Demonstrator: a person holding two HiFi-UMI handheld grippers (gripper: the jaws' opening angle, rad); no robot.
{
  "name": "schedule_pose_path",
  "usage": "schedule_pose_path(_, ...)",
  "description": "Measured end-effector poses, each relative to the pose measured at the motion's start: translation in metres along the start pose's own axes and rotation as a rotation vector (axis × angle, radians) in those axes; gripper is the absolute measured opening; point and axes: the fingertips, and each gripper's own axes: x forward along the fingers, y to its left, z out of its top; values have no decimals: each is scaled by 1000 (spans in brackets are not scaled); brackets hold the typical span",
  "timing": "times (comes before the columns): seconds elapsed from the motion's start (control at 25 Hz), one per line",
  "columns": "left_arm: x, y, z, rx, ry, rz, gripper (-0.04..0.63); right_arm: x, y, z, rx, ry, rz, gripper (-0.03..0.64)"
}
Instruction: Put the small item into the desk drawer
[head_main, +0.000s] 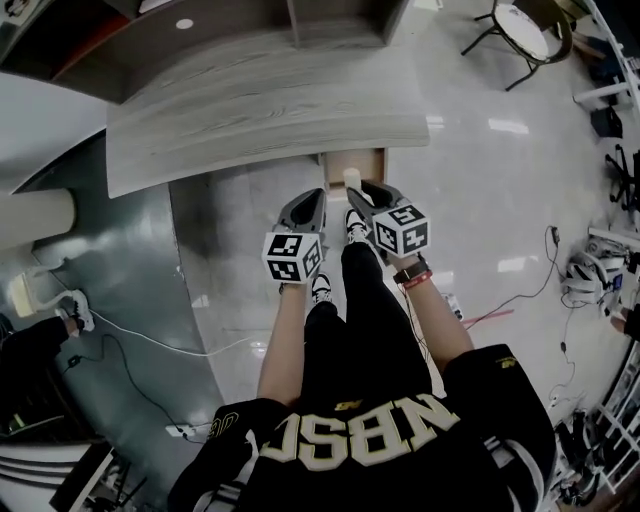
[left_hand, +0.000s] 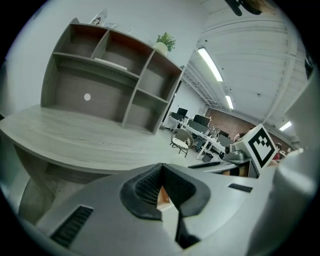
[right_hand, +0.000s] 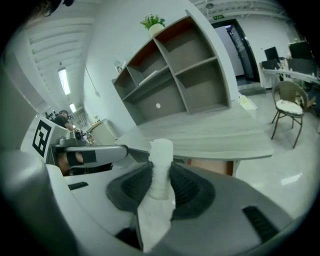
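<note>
Both forearms are reaching forward side by side. The right gripper (head_main: 362, 192) is pinching the small white item (right_hand: 161, 167), a soft crinkled roll upright between ribbed black pads, at the tan drawer (head_main: 372, 160) under the pale wood-grain desk (head_main: 270, 110). The left gripper (left_hand: 161, 186) is hovering alongside, jaws pressed together on nothing.

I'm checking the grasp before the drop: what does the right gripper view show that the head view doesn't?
Only the right gripper view: the right gripper with its pads pressed on both sides of the small white item, and the plant on top of the shelf unit. Only the head view: the inside of the open drawer just ahead of that gripper, the person's forearms and the floor cables. Both: the desk top and the left gripper.
</note>
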Motion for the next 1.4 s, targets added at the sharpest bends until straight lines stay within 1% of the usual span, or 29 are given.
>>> schedule_pose_path(0.24,14,12,-31,-22,59,16,14,25,-16,-32,-71,106,27,123)
schedule_pose_path(0.44,27,21,-57,6,107,21,14,45,-35,-50,-135,177,30,123)
schedule_pose_path(0.64,42,23,-75,5,142,13,14,65,-56,-70,-198,248,34,123)
schedule_pose_path(0.96,62,29,-98,-44,168,20,14,95,-80,-99,-336,362,39,123)
schedule_pose_path(1.12,66,34,-108,-71,178,26,14,111,-87,-114,-427,419,53,123)
schedule_pose_path(1.4,69,43,-120,-102,187,46,14,137,-106,-141,-650,534,66,123)
